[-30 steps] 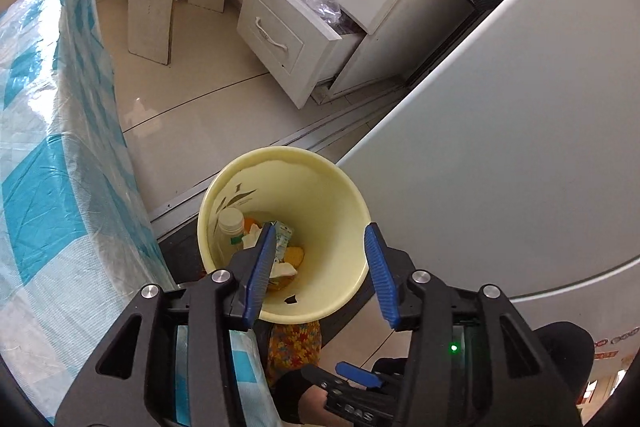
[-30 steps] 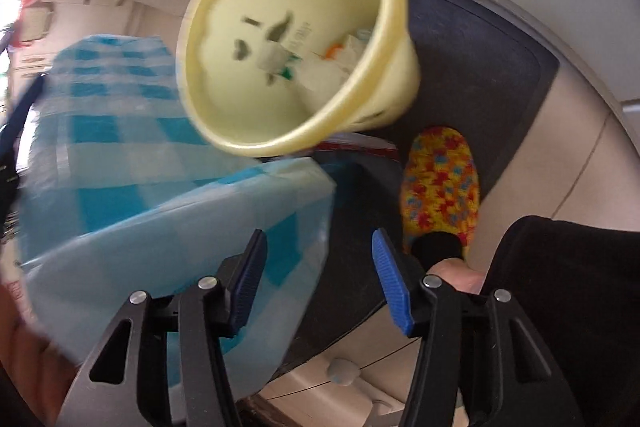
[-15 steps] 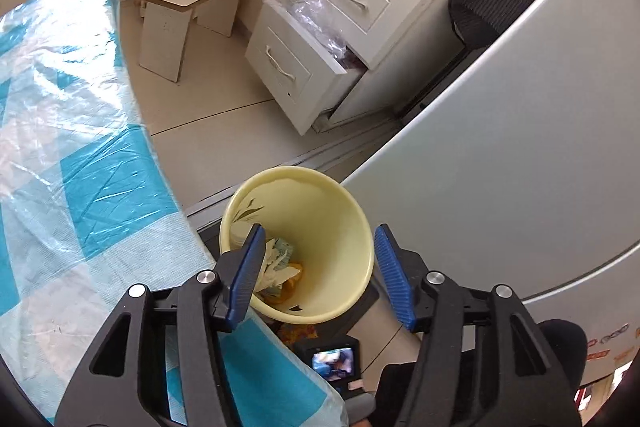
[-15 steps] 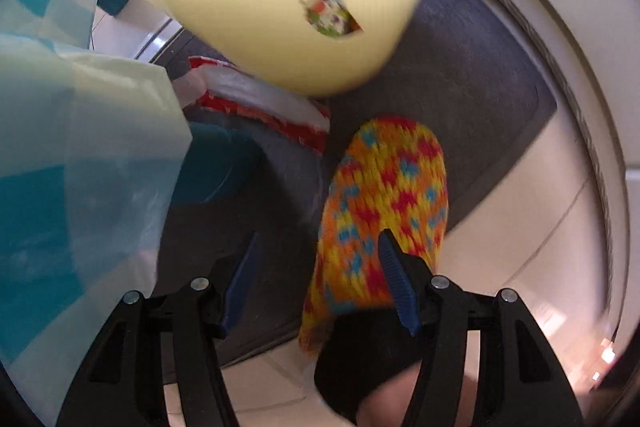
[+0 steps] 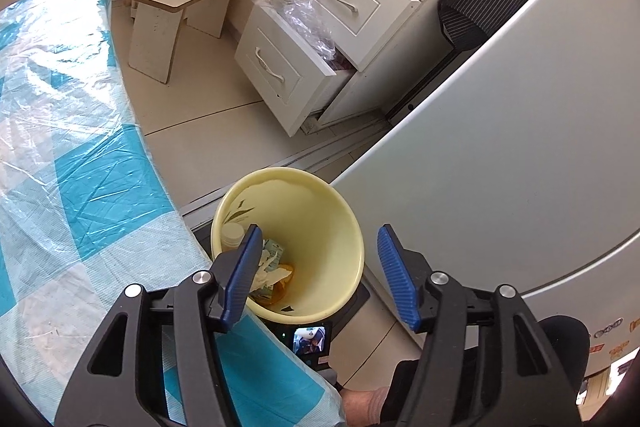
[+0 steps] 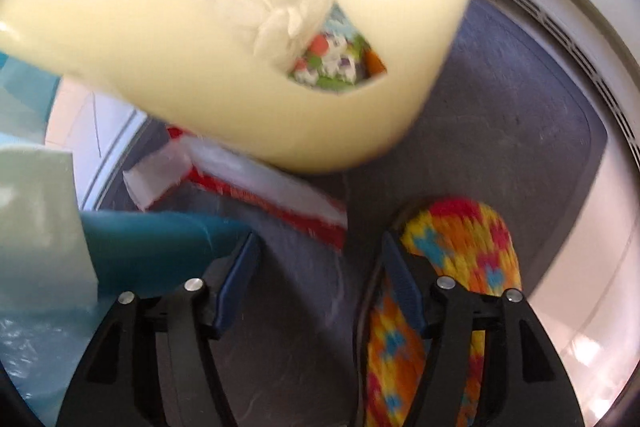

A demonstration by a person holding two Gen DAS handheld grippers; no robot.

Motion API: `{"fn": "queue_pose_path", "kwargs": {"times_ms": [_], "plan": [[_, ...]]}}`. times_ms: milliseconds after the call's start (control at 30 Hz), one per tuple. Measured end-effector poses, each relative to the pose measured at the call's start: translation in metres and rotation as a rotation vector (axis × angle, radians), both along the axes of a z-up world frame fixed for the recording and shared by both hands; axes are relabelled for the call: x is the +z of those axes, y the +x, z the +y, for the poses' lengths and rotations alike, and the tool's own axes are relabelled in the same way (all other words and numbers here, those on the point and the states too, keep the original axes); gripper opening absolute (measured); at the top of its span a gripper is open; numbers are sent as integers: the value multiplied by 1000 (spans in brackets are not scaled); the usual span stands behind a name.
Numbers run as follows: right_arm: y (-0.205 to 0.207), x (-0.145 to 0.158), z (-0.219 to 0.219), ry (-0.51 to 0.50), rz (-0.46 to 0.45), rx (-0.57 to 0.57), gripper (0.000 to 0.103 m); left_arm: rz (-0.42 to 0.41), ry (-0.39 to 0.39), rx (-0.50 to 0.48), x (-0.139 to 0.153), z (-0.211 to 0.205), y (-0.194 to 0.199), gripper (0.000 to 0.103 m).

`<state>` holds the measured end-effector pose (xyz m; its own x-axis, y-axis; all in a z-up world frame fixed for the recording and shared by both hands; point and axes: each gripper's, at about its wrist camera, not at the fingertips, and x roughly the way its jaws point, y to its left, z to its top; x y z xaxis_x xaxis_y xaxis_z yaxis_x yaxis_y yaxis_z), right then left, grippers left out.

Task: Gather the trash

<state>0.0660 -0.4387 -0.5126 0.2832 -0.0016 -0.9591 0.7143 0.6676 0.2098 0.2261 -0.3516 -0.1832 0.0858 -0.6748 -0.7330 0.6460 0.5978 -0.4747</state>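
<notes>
So since a second ago my right claw [image 6: 316,277] has dropped way down: it was looking into the bin from above, now it's low beside it, pointing at the dark floor mat [image 6: 500,163]. Its jaws are opening, nothing between them. My left claw [image 5: 316,275] pulled back a bit over the table edge; also opening, also empty.

Nearest the right claw is my knit slipper [image 6: 460,267], then a red-and-white wrapper [image 6: 248,183] on the mat, touching the foot of the yellow bin [image 5: 320,211], which already holds a bottle, cartons and tissue. I reckon that wrapper's the next grab. Best bet: slide forward, straddle the flat strip's loose edge, pinch low, and don't knock the bin. Beyond the bin there's an open drawer [image 5: 276,67].
</notes>
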Motion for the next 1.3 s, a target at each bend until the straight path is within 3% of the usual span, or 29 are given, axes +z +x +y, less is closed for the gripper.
{"fn": "queue_pose_path", "kwargs": {"times_ms": [333,467,533,567,600,633,867,967,1133,1300], "plan": [[6,-8,-3,-139,-93,103,74,-13,11,-18,0,-3,-2,58],[11,-10,-2,-131,-81,140,65,-11,8,-21,0,-3,-1,59],[13,-10,-3,-123,-60,153,40,-13,8,-21,0,-3,-2,59],[15,-11,-8,-120,-44,152,36,-15,8,-20,0,-3,-2,59],[14,-10,-11,-95,-53,143,11,-16,7,-19,0,-3,-2,59],[14,-13,-13,-46,-52,134,1,-16,6,-16,0,-3,-2,59],[-4,-13,-10,74,-45,72,1,-28,15,-13,1,-4,-4,59],[-13,2,-10,86,-37,43,1,-29,14,-6,1,-5,-3,59],[-8,47,-3,66,8,98,1,-29,12,0,1,-4,-3,59],[8,112,-8,52,-36,107,1,-23,8,7,2,-1,-3,59]]}}
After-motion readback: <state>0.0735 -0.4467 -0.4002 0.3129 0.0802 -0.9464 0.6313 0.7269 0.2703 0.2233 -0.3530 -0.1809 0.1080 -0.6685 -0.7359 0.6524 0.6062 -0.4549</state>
